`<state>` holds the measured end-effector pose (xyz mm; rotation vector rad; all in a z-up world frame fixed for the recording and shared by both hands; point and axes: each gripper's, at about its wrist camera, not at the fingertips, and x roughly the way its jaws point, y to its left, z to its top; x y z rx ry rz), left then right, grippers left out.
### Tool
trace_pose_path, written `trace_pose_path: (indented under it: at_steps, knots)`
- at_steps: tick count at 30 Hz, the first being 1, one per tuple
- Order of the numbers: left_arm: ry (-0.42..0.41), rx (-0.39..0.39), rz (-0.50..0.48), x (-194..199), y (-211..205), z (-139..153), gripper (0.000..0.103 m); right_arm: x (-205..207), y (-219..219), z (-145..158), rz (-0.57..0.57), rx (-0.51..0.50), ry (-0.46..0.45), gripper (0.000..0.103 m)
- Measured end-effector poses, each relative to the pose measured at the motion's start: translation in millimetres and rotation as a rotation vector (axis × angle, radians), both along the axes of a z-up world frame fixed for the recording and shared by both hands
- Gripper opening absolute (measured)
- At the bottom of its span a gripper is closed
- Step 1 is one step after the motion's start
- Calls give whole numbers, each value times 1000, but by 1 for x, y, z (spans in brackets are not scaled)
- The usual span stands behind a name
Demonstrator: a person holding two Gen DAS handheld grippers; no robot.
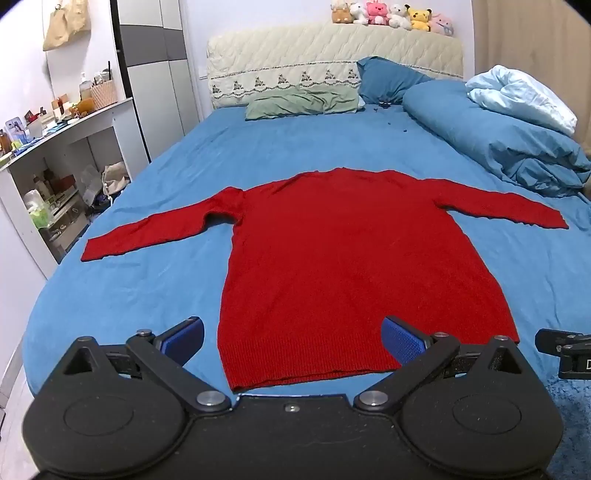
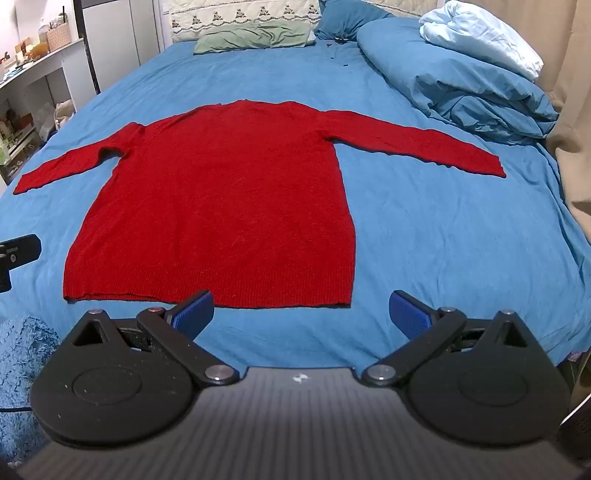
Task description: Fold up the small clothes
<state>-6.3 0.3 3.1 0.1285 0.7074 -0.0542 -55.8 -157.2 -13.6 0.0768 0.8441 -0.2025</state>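
Left wrist view: a red sweater (image 1: 332,266) is seen spread flat on the blue bed (image 1: 147,295), sleeves outstretched. Just short of the sweater's hem, the left gripper (image 1: 291,338) and right gripper (image 2: 301,310) are held released, empty.

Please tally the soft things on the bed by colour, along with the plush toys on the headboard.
Red: 1, the sweater
Green: 1, the pillow
Blue: 2, the pillow and the duvet
Light blue: 1, the blanket
Plush toys: 6
Total: 11
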Motion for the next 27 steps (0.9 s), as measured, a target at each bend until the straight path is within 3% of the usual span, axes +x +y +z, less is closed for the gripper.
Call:
trace_pose_path:
  at_steps: [27]
  knots:
    - [-10, -11, 11, -4, 0, 6, 103, 1, 7, 3, 12, -20, -2, 103]
